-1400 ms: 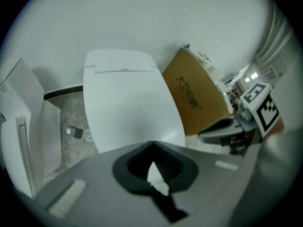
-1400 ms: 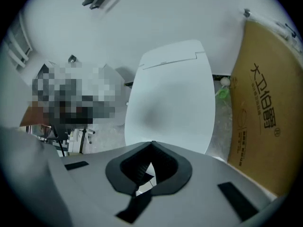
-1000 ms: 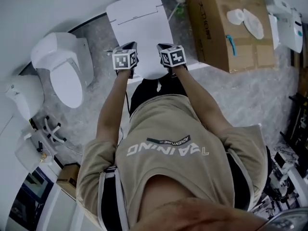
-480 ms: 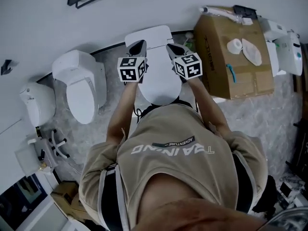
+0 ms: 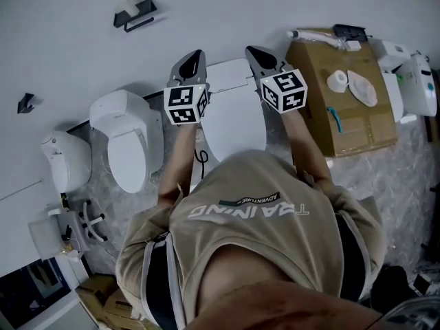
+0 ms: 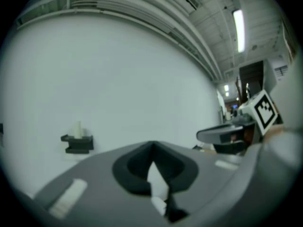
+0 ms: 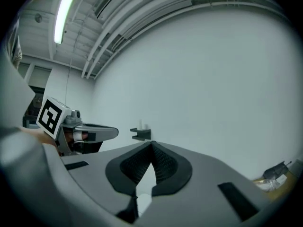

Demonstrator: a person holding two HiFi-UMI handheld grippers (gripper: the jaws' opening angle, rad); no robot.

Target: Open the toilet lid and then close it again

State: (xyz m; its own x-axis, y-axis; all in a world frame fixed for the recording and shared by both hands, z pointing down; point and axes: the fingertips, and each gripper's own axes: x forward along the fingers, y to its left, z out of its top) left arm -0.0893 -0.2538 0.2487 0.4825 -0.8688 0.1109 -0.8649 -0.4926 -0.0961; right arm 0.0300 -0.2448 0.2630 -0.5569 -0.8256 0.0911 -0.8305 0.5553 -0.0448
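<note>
Fingers (image 6: pixel 130 167) of your left gripper (image 6: pixel 151 145) are pinched together at the tips with nothing between them. Those of your right gripper (image 7: pixel 151 143) are closed the same way and are just as empty. You hold the two grippers side by side in the air with a gap between them, and both point up at the bare white wall (image 5: pixel 82 47). Each carries one marker cube, so two in all.

The toilet lid (image 5: pixel 234 119) lies below the fingers and between the two grippers, nearer to you than their tips. Neither gripper touches it, and it looks to be lying flat over the bowl.

Counting outward along the wall, you have three white fixtures:
- the toilet in front of you
- a second toilet (image 5: pixel 127 143) just to its left
- a smaller white fixture (image 5: pixel 65 160) further left

One cardboard box (image 5: pixel 344 98) stands to the right of your toilet. One black wall holder (image 5: pixel 134 14) hangs on the wall above and to the left of your left gripper.
</note>
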